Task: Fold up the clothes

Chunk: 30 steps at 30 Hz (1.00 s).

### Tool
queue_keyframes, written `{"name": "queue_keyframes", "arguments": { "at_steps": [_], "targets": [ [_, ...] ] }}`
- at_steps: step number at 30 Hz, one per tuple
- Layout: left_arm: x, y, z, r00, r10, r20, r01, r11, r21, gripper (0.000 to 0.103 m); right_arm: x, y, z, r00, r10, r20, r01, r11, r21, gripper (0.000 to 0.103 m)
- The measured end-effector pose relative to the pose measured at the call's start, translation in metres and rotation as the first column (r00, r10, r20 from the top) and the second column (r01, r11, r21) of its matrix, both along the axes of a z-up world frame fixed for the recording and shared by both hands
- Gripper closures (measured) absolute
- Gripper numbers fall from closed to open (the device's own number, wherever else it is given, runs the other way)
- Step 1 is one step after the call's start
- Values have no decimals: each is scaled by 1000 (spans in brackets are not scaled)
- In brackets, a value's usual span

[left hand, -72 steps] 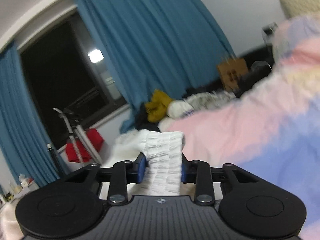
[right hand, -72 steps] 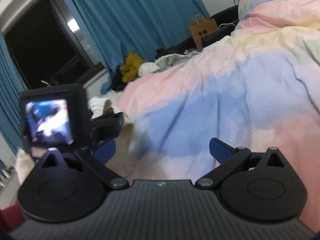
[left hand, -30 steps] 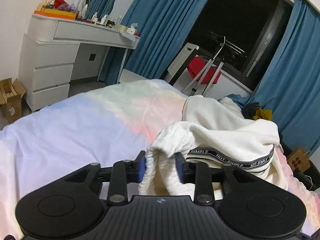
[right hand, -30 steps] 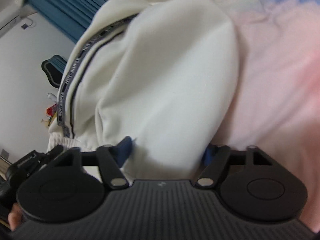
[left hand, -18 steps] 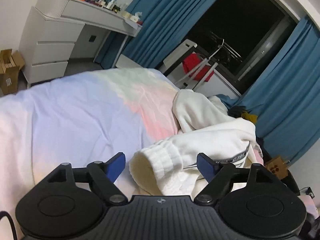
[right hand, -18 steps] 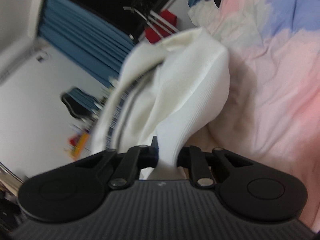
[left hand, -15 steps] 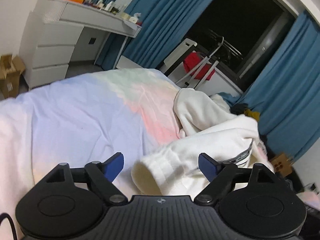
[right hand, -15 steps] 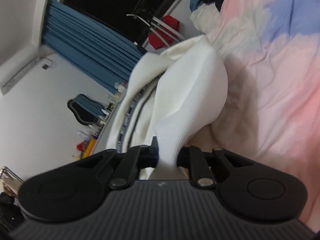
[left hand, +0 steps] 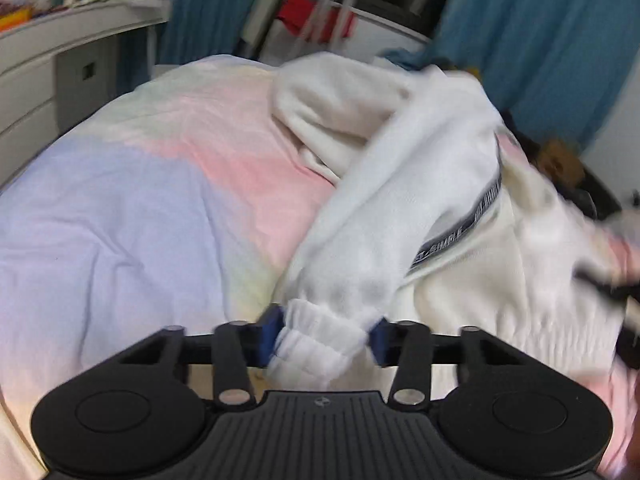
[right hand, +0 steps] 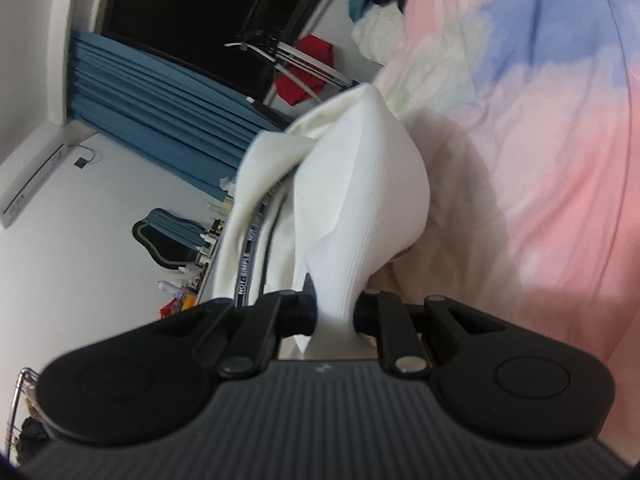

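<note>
A cream white sweatshirt [left hand: 400, 184] with a black lettered stripe lies bunched on the pastel bedspread [left hand: 120, 208]. My left gripper [left hand: 324, 334] has its blue pads against both sides of the ribbed sleeve cuff [left hand: 316, 340], just above the bed. My right gripper [right hand: 336, 312] is shut on a fold of the same sweatshirt [right hand: 360, 200] and holds it lifted off the bed, so the fabric hangs in a cone. The lettered stripe [right hand: 246, 252] runs down its left side.
The pink, blue and yellow bedspread [right hand: 540, 140] fills the right wrist view. A white dresser [left hand: 48, 60] stands left of the bed. Blue curtains [left hand: 540, 32], a dark window, a drying rack with a red item [right hand: 308, 68] and a heap of clothes are beyond.
My left gripper opened, let the cuff drop, then closed around it again lower on the bed. My right gripper closed on the sweatshirt body and has lifted it.
</note>
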<state>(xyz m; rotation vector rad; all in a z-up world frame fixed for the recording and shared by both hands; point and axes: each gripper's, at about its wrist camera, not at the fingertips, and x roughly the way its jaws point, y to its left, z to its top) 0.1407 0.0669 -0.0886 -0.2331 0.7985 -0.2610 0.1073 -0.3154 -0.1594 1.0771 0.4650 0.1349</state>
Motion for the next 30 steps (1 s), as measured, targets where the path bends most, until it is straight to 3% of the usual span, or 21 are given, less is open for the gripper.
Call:
{"name": "queue_keyframes", "arguments": {
  "at_steps": [4, 6, 7, 12, 15, 19, 23, 26, 30],
  "targets": [
    [9, 37, 24, 989, 149, 12, -144, 972, -187, 77, -1, 22, -11, 998, 46, -48, -45, 999, 19, 90],
    [15, 57, 45, 980, 195, 41, -178, 949, -261, 79, 0, 35, -7, 996, 76, -42, -75, 997, 29, 90],
    [21, 64, 61, 976, 205, 73, -179, 948, -264, 80, 2, 42, -5, 996, 87, -30, -85, 995, 42, 90],
    [54, 93, 143, 964, 185, 192, -137, 962, -238, 83, 20, 101, 8, 985, 173, 20, -174, 982, 73, 90],
    [74, 101, 181, 958, 144, 248, -108, 983, -151, 83, 45, 148, 10, 971, 234, 57, -239, 963, 125, 91],
    [109, 119, 207, 947, 146, 287, -141, 989, -40, 83, 90, 212, 15, 938, 328, 115, -343, 925, 161, 91],
    [158, 153, 161, 952, 229, 203, -245, 968, 58, 82, 133, 264, -1, 908, 404, 108, -415, 901, 127, 91],
    [198, 181, 106, 943, 325, 66, -329, 942, 61, 81, 161, 285, -36, 898, 440, 11, -438, 891, 115, 91],
    [227, 195, 52, 935, 354, 19, -354, 932, 81, 78, 180, 295, -71, 882, 469, -54, -461, 880, 117, 91]
  ]
}}
